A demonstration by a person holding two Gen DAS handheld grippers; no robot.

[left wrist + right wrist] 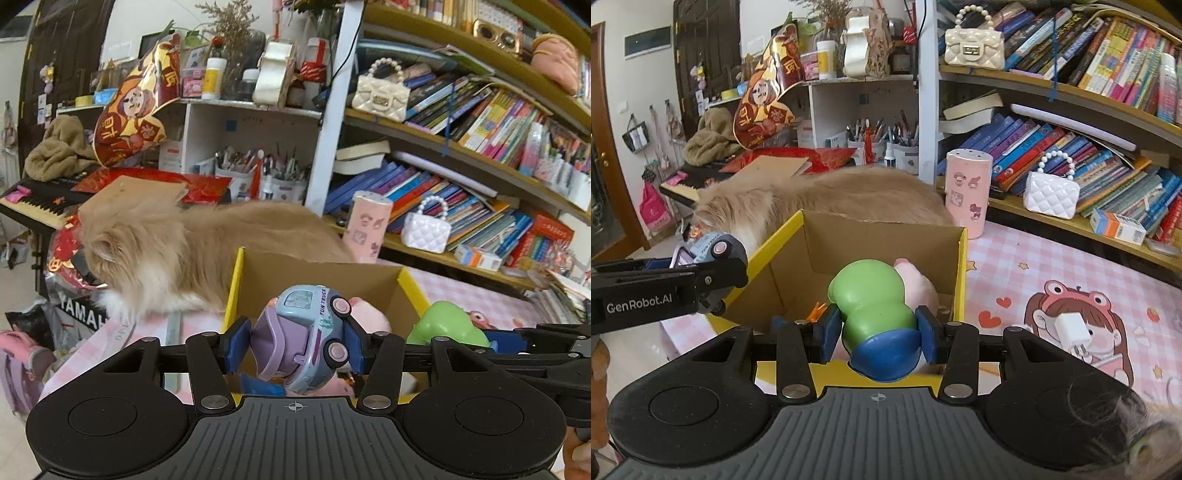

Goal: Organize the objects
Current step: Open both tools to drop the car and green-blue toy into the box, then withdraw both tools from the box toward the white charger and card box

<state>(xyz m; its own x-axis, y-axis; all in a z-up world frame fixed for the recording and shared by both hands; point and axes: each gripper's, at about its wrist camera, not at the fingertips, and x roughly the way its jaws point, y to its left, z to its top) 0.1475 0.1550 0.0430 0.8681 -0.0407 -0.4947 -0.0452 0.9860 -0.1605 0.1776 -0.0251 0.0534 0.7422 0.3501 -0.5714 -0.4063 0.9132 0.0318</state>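
left gripper [295,345] clamped on toy truck [314,332], above the cardboard box [871,240] | right gripper [877,334] squeezing green-and-blue toy [875,306], over same box | fluffy cat [827,192] right behind box

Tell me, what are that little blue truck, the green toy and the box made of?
Toy truck: apparently hard glossy plastic, with moulded wheels and printed lettering. Green toy: smooth, slightly shiny, perhaps vinyl or rubber; softness cannot be judged. Box: matte brown cardboard with yellow outer faces.
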